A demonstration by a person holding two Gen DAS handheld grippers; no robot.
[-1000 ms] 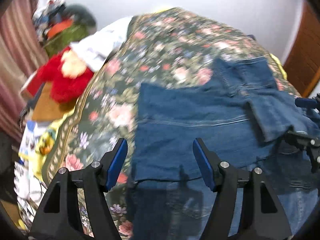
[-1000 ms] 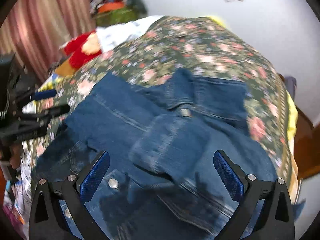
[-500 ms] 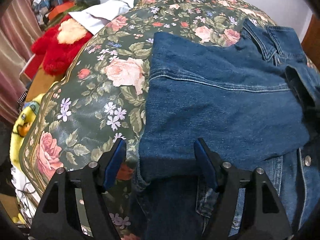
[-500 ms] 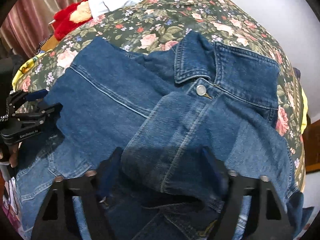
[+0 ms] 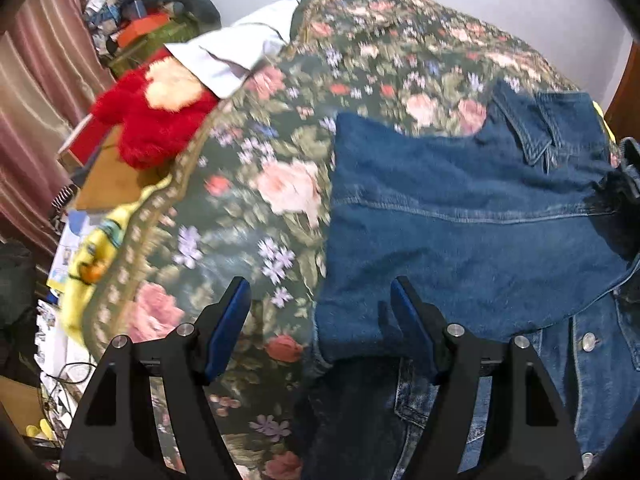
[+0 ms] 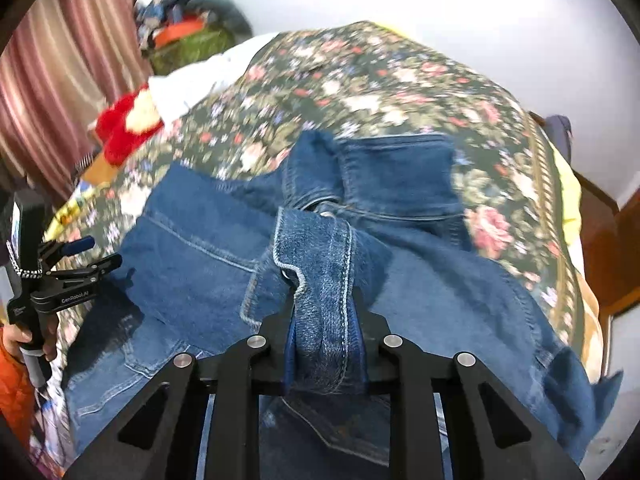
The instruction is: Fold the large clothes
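Observation:
A blue denim jacket (image 5: 460, 232) lies on a floral bedspread (image 5: 248, 184), collar at the far end, its left part folded over. It also shows in the right wrist view (image 6: 208, 256). My left gripper (image 5: 320, 320) is open, its fingers astride the near left edge of the folded denim. It shows from the side in the right wrist view (image 6: 80, 260). My right gripper (image 6: 324, 320) is shut on the jacket's sleeve cuff (image 6: 320, 280), which bunches up between the fingers, lifted over the jacket's middle.
A red plush toy (image 5: 152, 116) and a white cloth (image 5: 236, 52) lie at the bed's far left. Striped curtains (image 6: 48, 80) and a clutter pile (image 5: 140, 20) stand beyond. A wooden frame (image 6: 612, 248) edges the bed on the right. Yellow bedding (image 5: 92, 256) hangs off the left side.
My right gripper has closed on the sleeve cuff and lifted it. My left gripper has stayed open and drawn back a little from the folded edge.

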